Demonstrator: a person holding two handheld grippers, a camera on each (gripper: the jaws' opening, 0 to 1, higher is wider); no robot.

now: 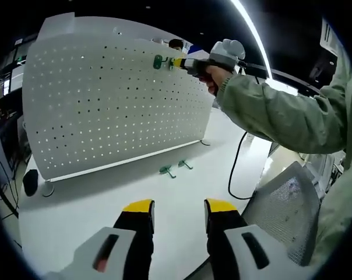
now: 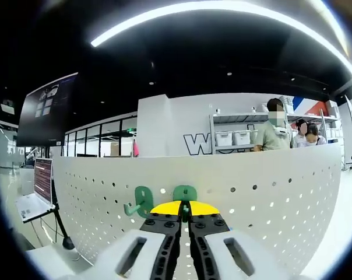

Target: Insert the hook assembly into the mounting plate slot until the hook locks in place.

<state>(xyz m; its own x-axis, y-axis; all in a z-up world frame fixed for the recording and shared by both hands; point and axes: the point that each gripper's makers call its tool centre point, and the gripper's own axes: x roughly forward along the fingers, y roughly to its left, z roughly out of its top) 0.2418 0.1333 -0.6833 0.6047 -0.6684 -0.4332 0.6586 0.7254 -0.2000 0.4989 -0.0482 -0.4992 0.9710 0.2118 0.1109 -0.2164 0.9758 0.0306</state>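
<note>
A white perforated mounting plate [image 1: 118, 99] stands upright on a white table [image 1: 77, 216]. Near its upper right corner a person's hand holds my right gripper [image 1: 177, 63] against the plate, with green hook material [image 1: 158, 61] at its tips. In the right gripper view, the right gripper [image 2: 185, 209] is shut on a green hook assembly [image 2: 185, 192] pressed to the plate [image 2: 269, 186]. A second green hook [image 2: 141, 202] hangs on the plate just left of it. My left gripper [image 1: 179, 210] is open low over the table, holding nothing.
Two spare green hooks [image 1: 167, 171] [image 1: 185, 165] lie on the table before the plate's foot. A black cable [image 1: 235, 169] trails off the table's right side beside a grey mesh chair [image 1: 281, 204]. A laptop [image 2: 39, 186] and people stand beyond the plate.
</note>
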